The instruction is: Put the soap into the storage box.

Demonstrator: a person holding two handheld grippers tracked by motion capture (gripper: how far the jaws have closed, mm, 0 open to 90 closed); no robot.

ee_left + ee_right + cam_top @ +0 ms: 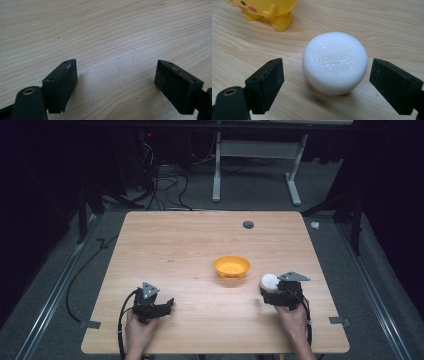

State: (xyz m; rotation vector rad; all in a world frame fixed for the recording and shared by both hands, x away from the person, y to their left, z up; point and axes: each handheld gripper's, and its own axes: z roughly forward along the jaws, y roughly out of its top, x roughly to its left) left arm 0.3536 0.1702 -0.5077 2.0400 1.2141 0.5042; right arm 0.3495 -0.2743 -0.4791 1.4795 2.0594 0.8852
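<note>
A white round lump (269, 281) (334, 62) rests on the wooden table (190, 245) at the right front. My right gripper (270, 293) (327, 63) is open just behind the lump. Its black jaws stand on either side of the lump, with a gap on each side and no pad touching. A yellow bowl (231, 266) sits to the lump's left, near the table's middle. In the right gripper view the bowl (269, 10) shows little feet and a painted face. My left gripper (168, 306) (116, 65) lies open at the left front over bare wood, with nothing between its jaws.
A grey round cap (248, 224) is set into the table near its far edge. Beyond the table stand a white desk frame (216, 165) and loose cables (160, 180) on the floor. Grey tape tabs (340, 321) mark the front corners.
</note>
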